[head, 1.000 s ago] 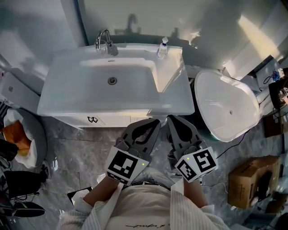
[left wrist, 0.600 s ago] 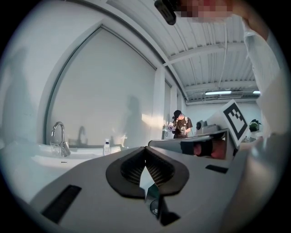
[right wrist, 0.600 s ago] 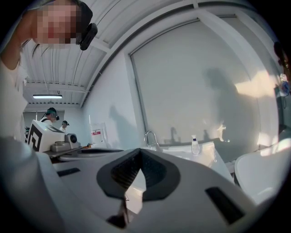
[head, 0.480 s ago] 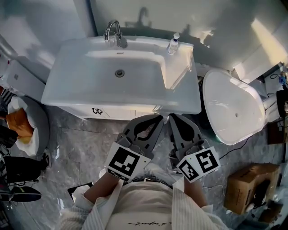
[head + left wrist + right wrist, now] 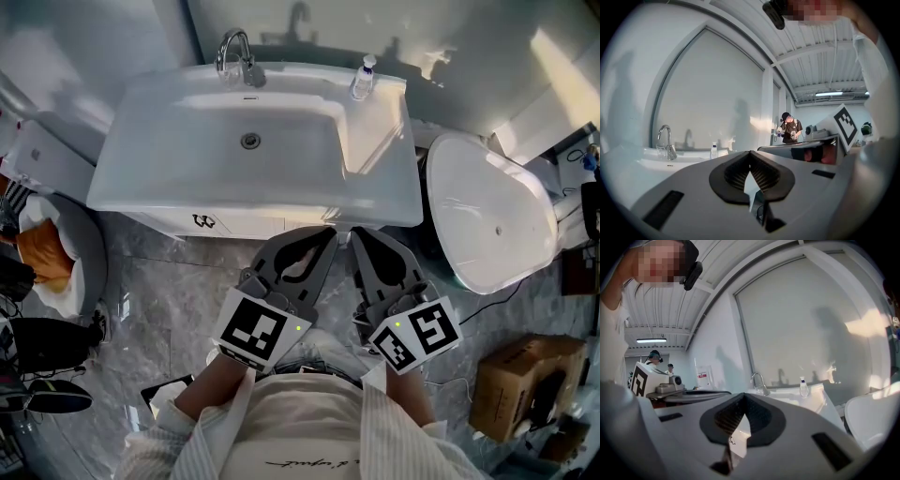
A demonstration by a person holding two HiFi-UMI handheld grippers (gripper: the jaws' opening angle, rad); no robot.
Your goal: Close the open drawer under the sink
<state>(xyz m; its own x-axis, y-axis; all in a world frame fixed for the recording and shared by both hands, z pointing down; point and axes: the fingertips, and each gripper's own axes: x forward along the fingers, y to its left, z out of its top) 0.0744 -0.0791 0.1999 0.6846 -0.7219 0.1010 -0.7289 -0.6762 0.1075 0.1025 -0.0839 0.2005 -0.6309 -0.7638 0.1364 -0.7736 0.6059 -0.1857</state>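
Note:
The white sink sits on a vanity. Under its front edge shows a narrow white drawer front with a small dark mark; I cannot tell how far it stands out. My left gripper and right gripper are both shut and empty. They are held side by side close to my body, with their tips just below the sink's front edge at its right half. The left gripper and right gripper point up over the basin toward the faucet.
A white toilet stands right of the vanity and a cardboard box lies on the floor further right. A bin with an orange bag is at the left. A soap bottle stands by the basin. Another person works far off.
The head view has shifted, so the sink sits higher and further right in frame. Both grippers stay shut, with their tips still by the vanity front.

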